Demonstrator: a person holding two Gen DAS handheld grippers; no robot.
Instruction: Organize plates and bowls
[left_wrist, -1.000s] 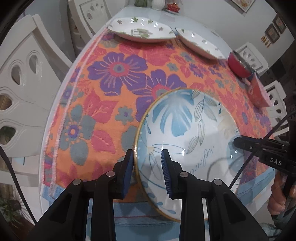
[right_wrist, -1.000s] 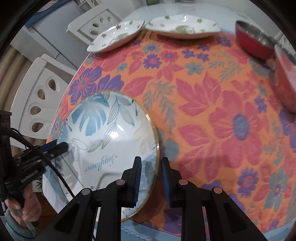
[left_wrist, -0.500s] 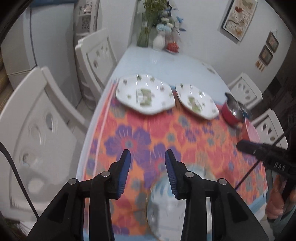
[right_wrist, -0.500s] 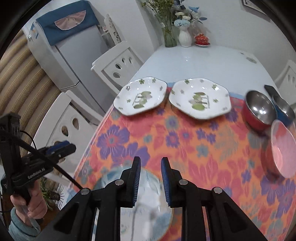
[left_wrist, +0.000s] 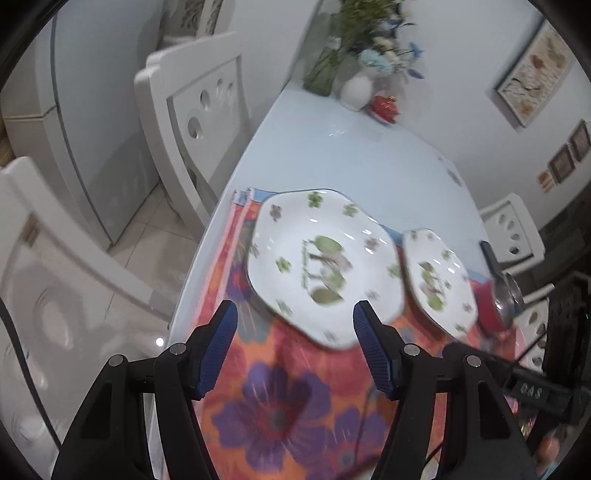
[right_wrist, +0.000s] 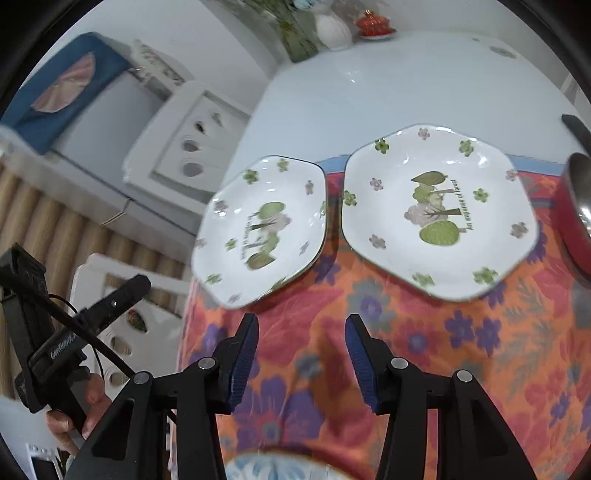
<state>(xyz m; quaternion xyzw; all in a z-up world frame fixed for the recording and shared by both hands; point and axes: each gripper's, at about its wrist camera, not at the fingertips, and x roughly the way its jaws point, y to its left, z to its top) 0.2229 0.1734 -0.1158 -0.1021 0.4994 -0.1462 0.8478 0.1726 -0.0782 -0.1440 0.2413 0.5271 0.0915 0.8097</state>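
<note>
Surface: white, floral cloth over near half. Two hexagonal plates side by side at the cloth's far edge, unstacked. Blue plate at near edge. Red bowl right, possibly nested; blurred. Left tool, right tool: both spread, empty, short of plates. Stacking remains. Vase beyond; nothing obstructs.

Three plates (one blue), one red bowl.
</note>
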